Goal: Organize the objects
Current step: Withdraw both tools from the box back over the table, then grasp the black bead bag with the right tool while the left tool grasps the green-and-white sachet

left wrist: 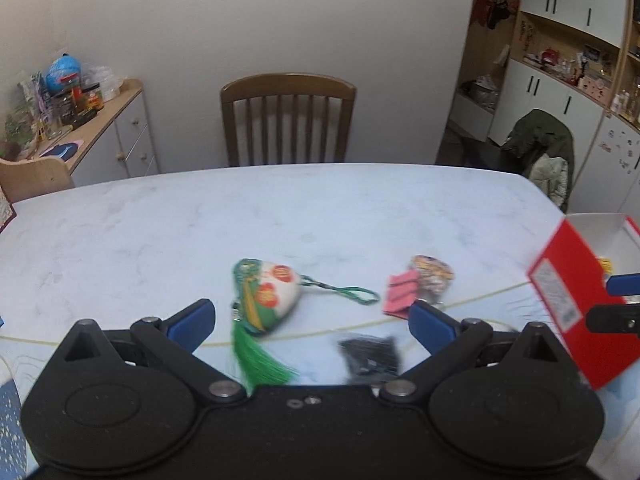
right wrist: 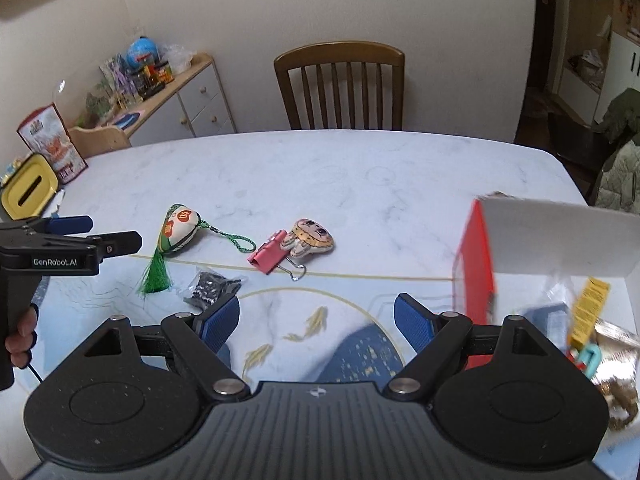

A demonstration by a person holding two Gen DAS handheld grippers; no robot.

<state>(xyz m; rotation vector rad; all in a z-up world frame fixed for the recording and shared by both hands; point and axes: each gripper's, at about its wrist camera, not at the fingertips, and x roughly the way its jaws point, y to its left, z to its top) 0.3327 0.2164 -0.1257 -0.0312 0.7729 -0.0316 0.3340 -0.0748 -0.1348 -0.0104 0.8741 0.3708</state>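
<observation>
A white and green sachet charm [left wrist: 266, 296] [right wrist: 178, 230] with a green tassel lies on the marble table [left wrist: 280, 216]. Right of it are a pink binder clip [left wrist: 400, 294] [right wrist: 268, 256] and a cartoon-face charm [left wrist: 432, 274] [right wrist: 310, 238], touching each other. A small black packet [left wrist: 370, 358] [right wrist: 212, 284] lies nearer me. My left gripper [left wrist: 312, 322] [right wrist: 112, 232] is open above the near side of these items, holding nothing. My right gripper [right wrist: 316, 320] [left wrist: 600, 302] is open and empty beside the open red box [left wrist: 576, 304] [right wrist: 476, 272], which holds a yellow packet [right wrist: 588, 312] and other small items.
A printed mat with fish [right wrist: 304, 332] covers the near table. A wooden chair [right wrist: 340, 84] stands at the far side. A yellow tin [right wrist: 28, 192] and a snack bag [right wrist: 52, 144] sit at the table's left end. A sideboard [right wrist: 192, 96] stands behind, and a hand [right wrist: 22, 336] holds the left gripper.
</observation>
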